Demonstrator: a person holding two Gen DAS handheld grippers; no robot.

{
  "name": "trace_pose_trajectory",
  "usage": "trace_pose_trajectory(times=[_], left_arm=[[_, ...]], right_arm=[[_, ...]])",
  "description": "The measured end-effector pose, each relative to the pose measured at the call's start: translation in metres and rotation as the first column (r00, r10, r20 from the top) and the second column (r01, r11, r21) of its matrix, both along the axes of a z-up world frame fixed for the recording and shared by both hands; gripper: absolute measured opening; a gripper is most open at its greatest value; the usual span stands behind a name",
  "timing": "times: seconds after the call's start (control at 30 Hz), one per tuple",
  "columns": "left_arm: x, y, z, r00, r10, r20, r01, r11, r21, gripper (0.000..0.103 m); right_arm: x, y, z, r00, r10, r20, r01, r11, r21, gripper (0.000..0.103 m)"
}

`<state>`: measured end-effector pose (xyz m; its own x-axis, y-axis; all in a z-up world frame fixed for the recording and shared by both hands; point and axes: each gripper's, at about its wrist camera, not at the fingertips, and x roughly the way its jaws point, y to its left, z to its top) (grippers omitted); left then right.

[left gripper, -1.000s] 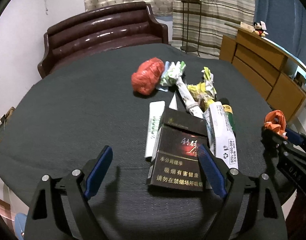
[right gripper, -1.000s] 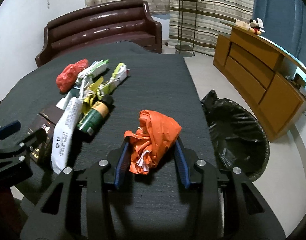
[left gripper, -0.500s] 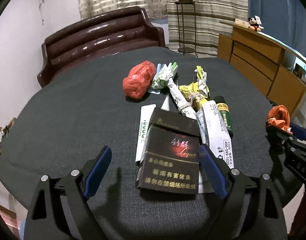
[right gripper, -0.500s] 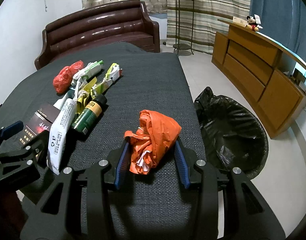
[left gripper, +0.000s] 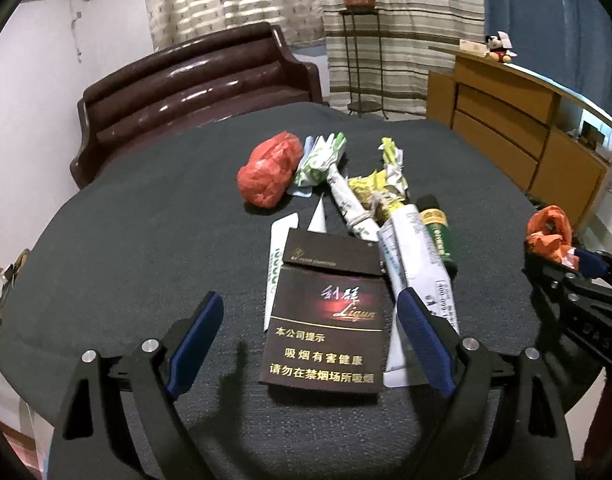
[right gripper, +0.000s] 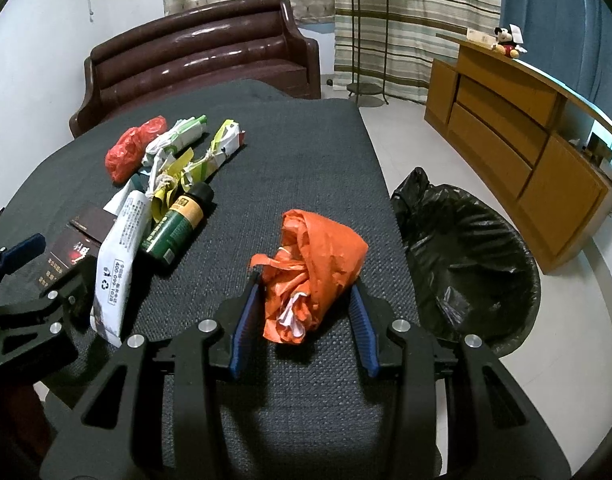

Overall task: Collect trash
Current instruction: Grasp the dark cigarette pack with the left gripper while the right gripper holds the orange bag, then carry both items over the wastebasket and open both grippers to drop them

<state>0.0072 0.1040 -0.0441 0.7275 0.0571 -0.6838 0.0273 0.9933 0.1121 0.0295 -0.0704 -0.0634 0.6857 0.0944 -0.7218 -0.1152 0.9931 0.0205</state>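
Note:
My right gripper [right gripper: 303,326] is shut on a crumpled orange plastic bag [right gripper: 312,270] and holds it above the dark table [right gripper: 297,152], near its right edge. A bin lined with a black bag [right gripper: 472,264] stands on the floor to the right. My left gripper [left gripper: 310,340] is open, its fingers on either side of a dark cigarette pack [left gripper: 326,320] lying flat. Beyond lie a white tube [left gripper: 420,264], a green can [left gripper: 438,230], twisted wrappers [left gripper: 370,196] and a red plastic bag [left gripper: 267,174].
A brown leather sofa [right gripper: 197,64] stands behind the table. A wooden sideboard [right gripper: 518,140] lines the right wall, with a plant stand [right gripper: 366,40] by the curtains. The right gripper with the orange bag shows in the left wrist view [left gripper: 554,236].
My right gripper has carried the orange bag a little toward the table's right edge and the bin. My left gripper has drawn slightly back from the cigarette pack and stays open.

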Motion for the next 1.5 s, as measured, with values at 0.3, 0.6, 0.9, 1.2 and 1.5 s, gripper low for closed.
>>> trace_pose_trajectory(times=[0.3, 0.6, 0.9, 1.2, 1.5], left_arm=[[0.002, 0.005, -0.004, 1.0, -0.008, 0.002, 0.008, 1.0, 0.003, 0.071], [0.0, 0.009, -0.006, 0.999, -0.035, -0.011, 0.034, 0.998, -0.052, 0.056], [-0.007, 0.013, 0.005, 1.0, -0.019, 0.017, 0.02, 0.997, -0.079, 0.056], [-0.009, 0.012, 0.029, 0.996, 0.018, 0.082, -0.011, 0.996, -0.089, 0.056], [0.011, -0.024, 0.045, 0.991, -0.045, 0.125, 0.059, 0.992, -0.111, 0.056]], right_arm=[[0.0, 0.0, 0.0, 1.0, 0.001, 0.0, -0.001, 1.0, 0.001, 0.04], [0.0, 0.0, 0.0, 1.0, 0.002, 0.001, -0.002, 1.0, -0.001, 0.038], [0.0, 0.002, 0.001, 1.0, 0.005, 0.006, -0.005, 1.0, -0.002, 0.037], [-0.002, 0.0, 0.012, 0.999, -0.002, 0.036, 0.002, 1.0, -0.008, 0.037], [0.002, -0.038, 0.033, 0.991, -0.089, 0.104, 0.092, 0.996, -0.018, 0.037]])
